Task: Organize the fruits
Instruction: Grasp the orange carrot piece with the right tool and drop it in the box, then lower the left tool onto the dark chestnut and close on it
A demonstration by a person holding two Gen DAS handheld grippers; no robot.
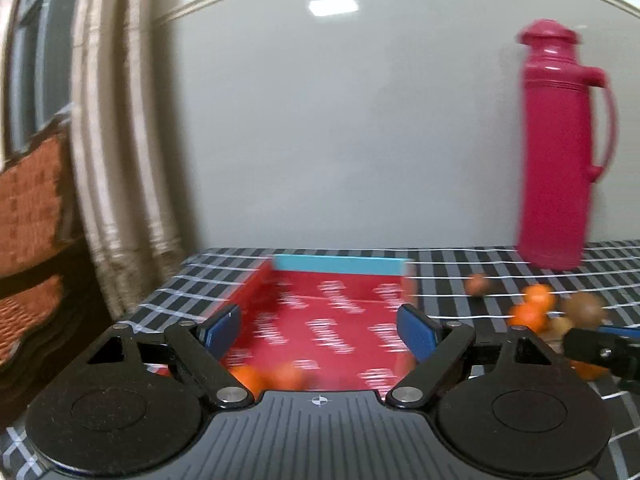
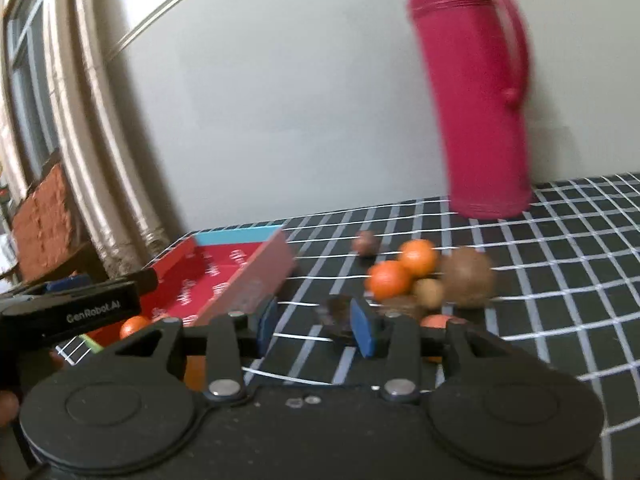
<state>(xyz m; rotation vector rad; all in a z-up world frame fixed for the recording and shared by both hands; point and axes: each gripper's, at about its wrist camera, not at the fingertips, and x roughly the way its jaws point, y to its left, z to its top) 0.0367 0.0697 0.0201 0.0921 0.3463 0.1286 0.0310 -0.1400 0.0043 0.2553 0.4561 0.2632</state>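
In the left wrist view my left gripper (image 1: 320, 332) is open, hanging over a shallow red box (image 1: 340, 304) with a light blue far wall. Two blurred oranges (image 1: 248, 376) lie at the box's near end, below the pads. In the right wrist view my right gripper (image 2: 316, 326) is open, with checked cloth showing between its blue pads (image 2: 366, 332). A dark brown lump (image 2: 338, 312) sits just behind the right pad. Beyond it lies a pile of oranges (image 2: 388, 280), a big brown fruit (image 2: 468, 276) and a small tan one (image 2: 428, 292). The red box (image 2: 208, 284) is to the left.
A tall pink thermos (image 2: 480, 100) stands at the back against the white wall. A small brown fruit (image 2: 364, 244) lies alone behind the pile. The black-and-white checked cloth (image 2: 560, 260) covers the table. A woven chair (image 1: 32, 200) and curtain stand left of the table's edge.
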